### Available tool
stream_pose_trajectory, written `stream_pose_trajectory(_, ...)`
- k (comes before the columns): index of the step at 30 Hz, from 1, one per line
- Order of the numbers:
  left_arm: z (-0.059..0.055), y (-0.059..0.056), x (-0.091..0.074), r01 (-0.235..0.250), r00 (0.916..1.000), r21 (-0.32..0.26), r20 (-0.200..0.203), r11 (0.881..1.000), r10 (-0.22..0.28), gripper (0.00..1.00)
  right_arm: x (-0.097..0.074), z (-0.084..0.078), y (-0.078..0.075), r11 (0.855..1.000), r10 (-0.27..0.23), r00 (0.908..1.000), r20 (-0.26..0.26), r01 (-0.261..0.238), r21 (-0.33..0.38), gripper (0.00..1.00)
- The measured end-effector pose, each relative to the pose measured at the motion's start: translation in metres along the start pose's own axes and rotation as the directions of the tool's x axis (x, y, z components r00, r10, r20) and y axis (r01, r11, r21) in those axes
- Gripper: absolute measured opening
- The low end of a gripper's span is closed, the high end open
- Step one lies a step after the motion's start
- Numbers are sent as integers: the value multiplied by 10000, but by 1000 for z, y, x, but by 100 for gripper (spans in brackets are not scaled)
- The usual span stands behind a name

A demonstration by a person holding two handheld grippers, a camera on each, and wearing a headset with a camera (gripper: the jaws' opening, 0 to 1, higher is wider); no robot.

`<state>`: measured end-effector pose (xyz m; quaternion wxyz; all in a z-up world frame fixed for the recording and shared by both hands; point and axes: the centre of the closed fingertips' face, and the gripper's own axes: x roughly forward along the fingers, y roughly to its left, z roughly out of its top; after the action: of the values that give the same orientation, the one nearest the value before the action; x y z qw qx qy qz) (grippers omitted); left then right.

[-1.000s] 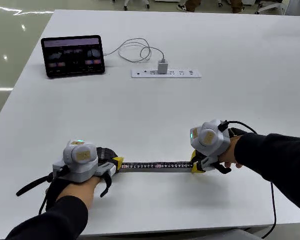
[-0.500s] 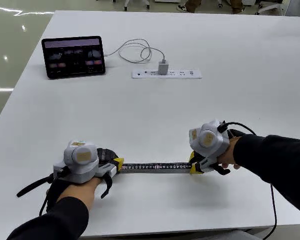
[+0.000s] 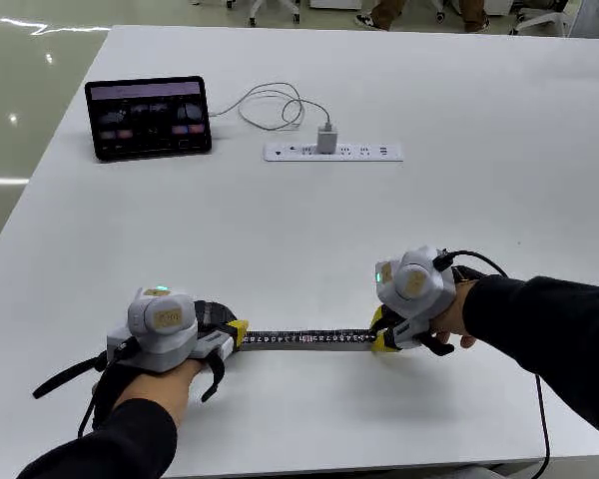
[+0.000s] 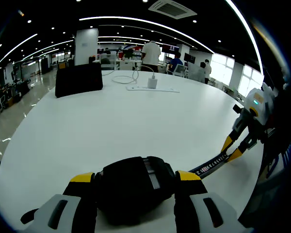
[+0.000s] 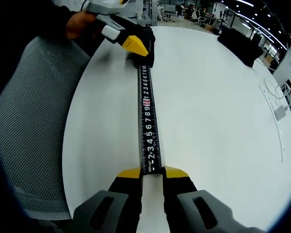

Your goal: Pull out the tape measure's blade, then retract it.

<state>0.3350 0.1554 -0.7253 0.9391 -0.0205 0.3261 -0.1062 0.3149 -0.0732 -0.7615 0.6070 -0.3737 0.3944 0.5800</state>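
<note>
Near the front edge of the white counter (image 3: 379, 220), the left tool (image 4: 136, 177) clamped the black tape-measure case (image 4: 131, 191) while the right tool (image 5: 152, 172) pinched the tip of its dark numbered blade (image 5: 146, 116), probably springy, best held there.

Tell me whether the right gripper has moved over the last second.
Yes, slightly: against the power strip, the right gripper has shifted left, toward the tape measure case, leaving less blade showing.
</note>
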Motion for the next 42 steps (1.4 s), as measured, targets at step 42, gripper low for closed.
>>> stream_pose_trajectory(42,0,0,1,23,10000,-5,12,10000,-23,61,11,26,2,10000,-53,9988,484,51,44,12)
